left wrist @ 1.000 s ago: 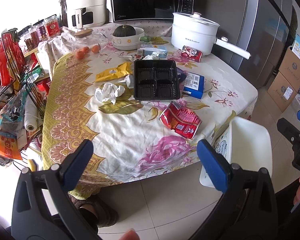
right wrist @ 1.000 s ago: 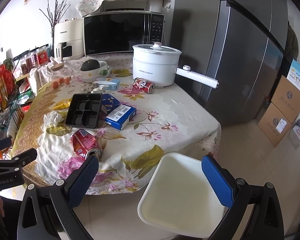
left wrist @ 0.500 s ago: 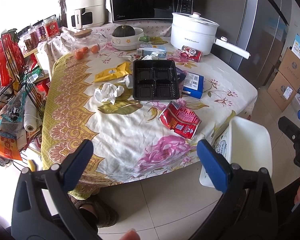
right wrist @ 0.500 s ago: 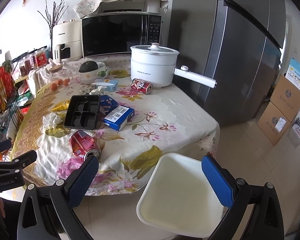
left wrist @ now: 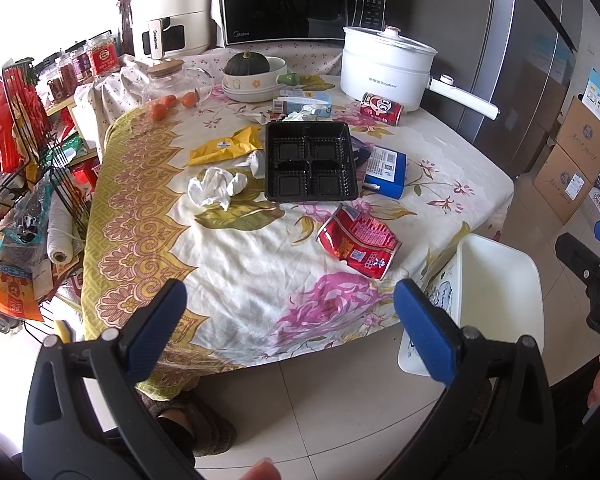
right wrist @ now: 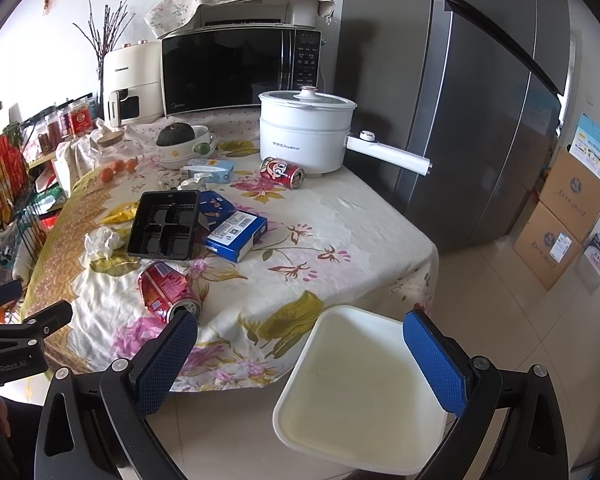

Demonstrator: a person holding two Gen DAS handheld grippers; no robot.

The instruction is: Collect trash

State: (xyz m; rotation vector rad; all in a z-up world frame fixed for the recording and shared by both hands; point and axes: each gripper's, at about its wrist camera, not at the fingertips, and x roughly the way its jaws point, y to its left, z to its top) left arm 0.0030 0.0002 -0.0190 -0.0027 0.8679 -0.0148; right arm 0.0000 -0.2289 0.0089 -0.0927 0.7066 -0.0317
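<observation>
Kitchen table (left wrist: 260, 264) under a floral cloth, mid-frame. Strewn there: crushed red can (left wrist: 356, 242), black plastic tray (left wrist: 311, 162), crumpled tissue (left wrist: 216, 187), blue box (left wrist: 386, 171). White bin (right wrist: 360, 392) on the floor, lower right. Left tool (left wrist: 290, 322) and right tool (right wrist: 300, 354) both spread wide, grasping nothing.

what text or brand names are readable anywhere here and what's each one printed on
"CHANGHONG": air fryer, top front and again down its handle.
"Midea": microwave, lower left corner of the door.
"Royalstar": white electric pot, after small characters too blurred to read.
"GenRobot.AI": left tongs, on the body, seen from the right wrist.
Blue box, crushed red can, cardboard boxes: print too small to read.
</observation>
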